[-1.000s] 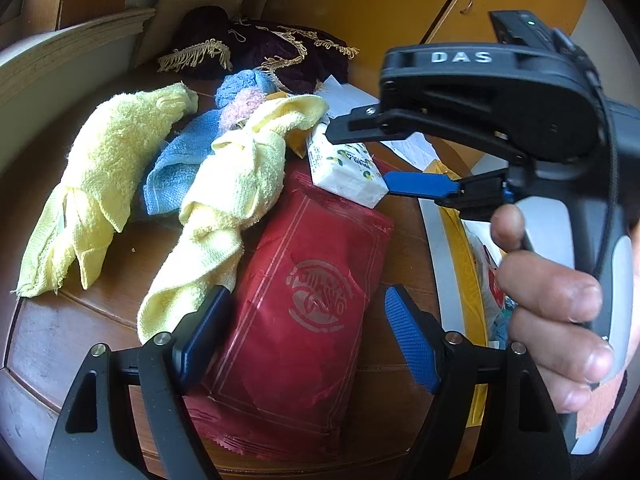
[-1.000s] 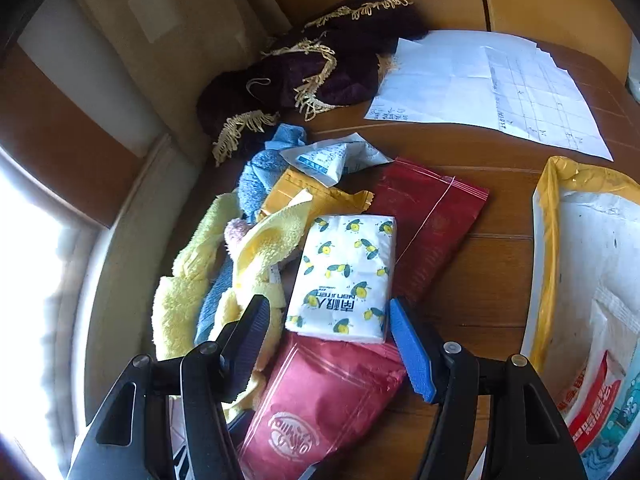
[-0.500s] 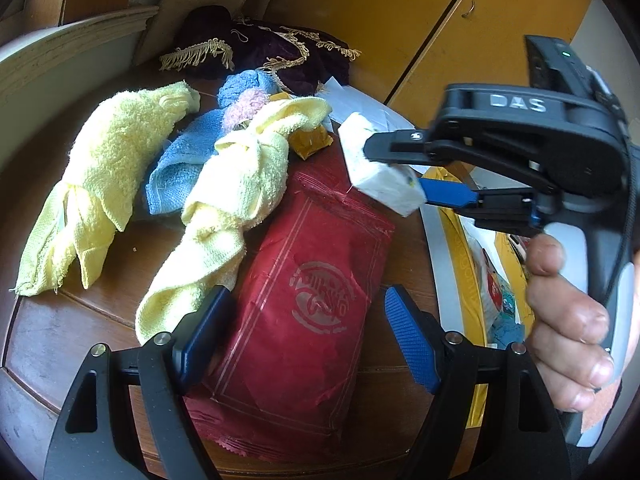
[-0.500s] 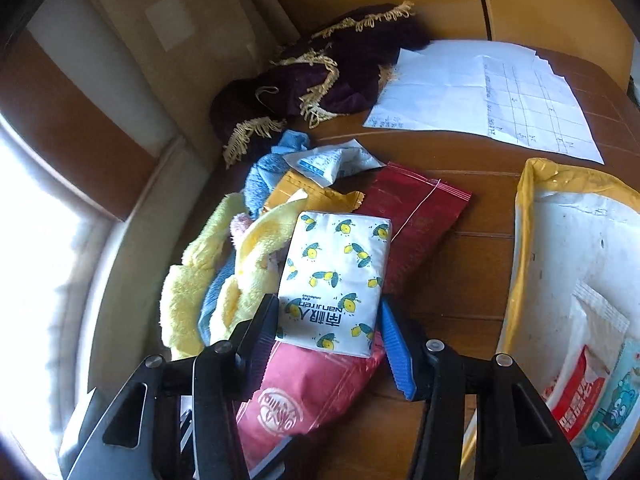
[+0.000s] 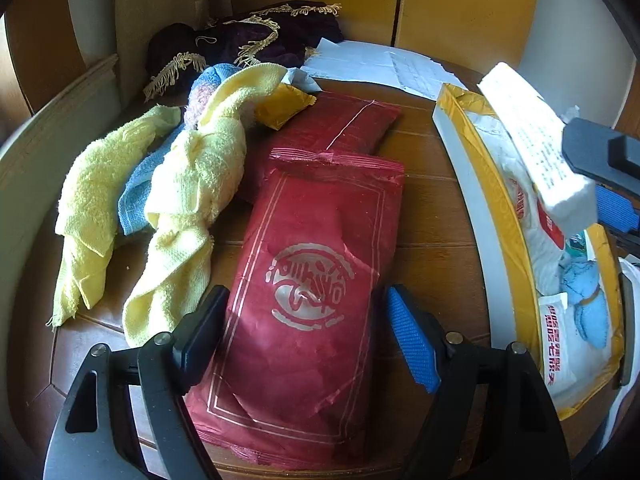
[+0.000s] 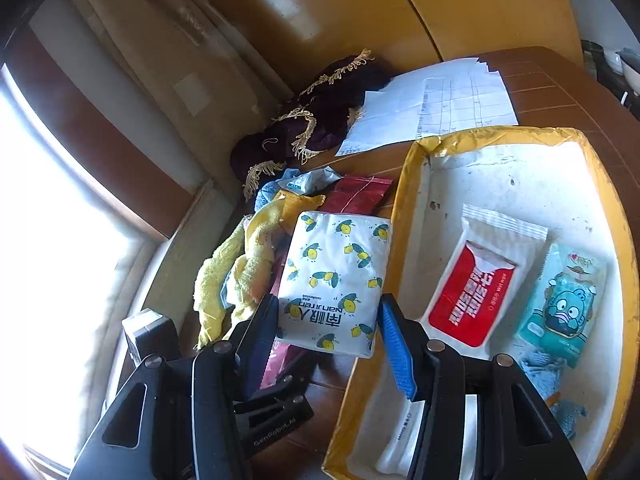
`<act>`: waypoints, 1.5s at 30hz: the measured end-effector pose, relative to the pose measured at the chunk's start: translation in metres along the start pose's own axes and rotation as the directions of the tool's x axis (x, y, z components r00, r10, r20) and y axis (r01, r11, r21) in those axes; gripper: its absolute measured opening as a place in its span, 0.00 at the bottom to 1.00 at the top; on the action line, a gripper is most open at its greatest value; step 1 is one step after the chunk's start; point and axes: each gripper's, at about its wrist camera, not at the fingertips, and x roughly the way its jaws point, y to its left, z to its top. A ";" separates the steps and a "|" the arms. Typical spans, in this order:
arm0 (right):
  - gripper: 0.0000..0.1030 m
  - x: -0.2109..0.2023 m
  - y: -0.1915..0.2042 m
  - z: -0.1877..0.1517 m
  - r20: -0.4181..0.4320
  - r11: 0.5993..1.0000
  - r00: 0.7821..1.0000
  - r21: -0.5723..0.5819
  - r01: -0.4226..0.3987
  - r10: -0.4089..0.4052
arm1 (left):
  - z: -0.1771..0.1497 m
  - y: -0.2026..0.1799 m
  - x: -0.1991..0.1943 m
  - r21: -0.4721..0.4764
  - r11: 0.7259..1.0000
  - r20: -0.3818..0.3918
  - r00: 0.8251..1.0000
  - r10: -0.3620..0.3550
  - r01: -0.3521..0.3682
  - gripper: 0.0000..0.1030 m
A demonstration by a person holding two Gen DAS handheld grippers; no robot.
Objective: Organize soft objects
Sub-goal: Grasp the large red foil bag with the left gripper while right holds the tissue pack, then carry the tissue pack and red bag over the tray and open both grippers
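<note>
My right gripper (image 6: pixel 326 332) is shut on a white tissue pack with a lemon print (image 6: pixel 336 280) and holds it in the air by the left rim of a yellow-edged tray (image 6: pixel 408 184). In the left wrist view the same tissue pack (image 5: pixel 532 140) hangs over the tray (image 5: pixel 460 152), pinched by the right gripper (image 5: pixel 592 188). My left gripper (image 5: pixel 304 336) is open, its fingers on either side of a red pouch (image 5: pixel 312 300) lying flat on the wooden table. Two yellow towels (image 5: pixel 192 184) and a blue towel (image 5: pixel 136 184) lie to the left.
In the tray lie a red wet-wipe pack (image 6: pixel 476 292), a teal cartoon pack (image 6: pixel 564 304) and a blue cloth (image 6: pixel 548 376). A second red pouch (image 5: pixel 340 128), a yellow packet (image 5: pixel 284 104), a dark fringed cloth (image 5: pixel 248 44) and papers (image 5: pixel 380 64) sit farther back.
The right gripper closed on the tissue pack, lifted it off the pile and carried it right to the tray. The left gripper stayed open over the red pouch and turned rightward.
</note>
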 end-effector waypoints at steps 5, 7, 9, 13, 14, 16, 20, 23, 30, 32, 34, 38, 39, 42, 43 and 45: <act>0.51 -0.013 -0.023 -0.007 0.013 0.999 1.000 0.029 -0.016 0.016 | -0.006 -0.004 -0.009 0.015 1.000 -0.003 1.000 -0.007 0.007 0.62; 0.51 -0.016 -0.029 -0.008 0.019 0.999 1.000 0.037 -0.022 0.022 | -0.009 -0.006 -0.013 0.017 0.998 -0.015 0.999 -0.052 0.052 0.59; 0.51 -0.021 -0.035 -0.009 0.031 0.998 0.999 0.047 -0.033 0.032 | -0.012 -0.006 -0.017 -0.003 0.994 -0.018 0.994 -0.105 0.105 0.58; 0.51 -0.027 -0.041 -0.011 0.047 0.998 0.998 0.048 -0.052 0.050 | -0.012 -0.001 -0.027 -0.075 0.966 -0.007 0.969 -0.249 0.247 0.58; 0.51 -0.029 -0.043 -0.011 0.049 0.997 0.997 0.051 -0.054 0.051 | -0.010 0.002 -0.031 -0.095 0.957 0.004 0.961 -0.275 0.274 0.58; 0.51 -0.033 -0.048 -0.011 0.060 0.997 0.997 0.059 -0.059 0.055 | -0.006 0.005 -0.037 -0.129 0.944 0.028 0.952 -0.304 0.305 0.58; 0.51 -0.041 -0.062 -0.009 0.075 0.994 0.997 0.098 -0.041 0.034 | 0.006 0.008 -0.047 -0.179 0.914 0.067 0.932 -0.357 0.363 0.58; 0.51 -0.043 -0.073 -0.005 0.076 0.992 0.997 0.129 -0.005 -0.005 | 0.015 0.005 -0.051 -0.208 0.887 0.085 0.911 -0.404 0.413 0.58; 0.51 -0.042 -0.104 0.014 0.030 0.970 0.987 0.193 0.146 -0.155 | 0.050 -0.030 -0.056 -0.164 0.862 0.086 0.877 -0.473 0.481 0.58; 0.51 -0.041 -0.114 0.022 0.023 0.964 0.986 0.214 0.156 -0.165 | 0.063 -0.044 -0.053 -0.138 0.867 0.085 0.878 -0.472 0.479 0.58; 0.51 -0.038 -0.121 0.031 0.018 0.961 0.985 0.222 0.165 -0.173 | 0.077 -0.058 -0.045 -0.125 0.870 0.077 0.879 -0.471 0.477 0.58; 0.51 -0.036 -0.130 0.040 0.030 0.947 0.978 0.255 0.193 -0.207 | 0.104 -0.088 -0.018 -0.113 0.862 -0.008 0.867 -0.498 0.494 0.58; 0.51 -0.034 -0.132 0.041 0.026 0.942 0.974 0.262 0.209 -0.223 | 0.108 -0.094 -0.012 -0.111 0.860 -0.020 0.864 -0.503 0.499 0.58; 0.51 -0.031 -0.136 0.042 0.014 0.929 0.965 0.274 0.250 -0.263 | 0.113 -0.112 0.009 -0.117 0.863 -0.080 0.861 -0.502 0.492 0.58; 0.51 -0.030 -0.137 0.042 0.009 0.926 0.964 0.278 0.254 -0.267 | 0.112 -0.116 0.015 -0.127 0.863 -0.096 0.860 -0.501 0.489 0.58; 0.51 -0.029 -0.139 0.042 0.008 0.929 0.965 0.275 0.249 -0.261 | 0.111 -0.120 0.021 -0.129 0.873 -0.104 0.869 -0.484 0.470 0.58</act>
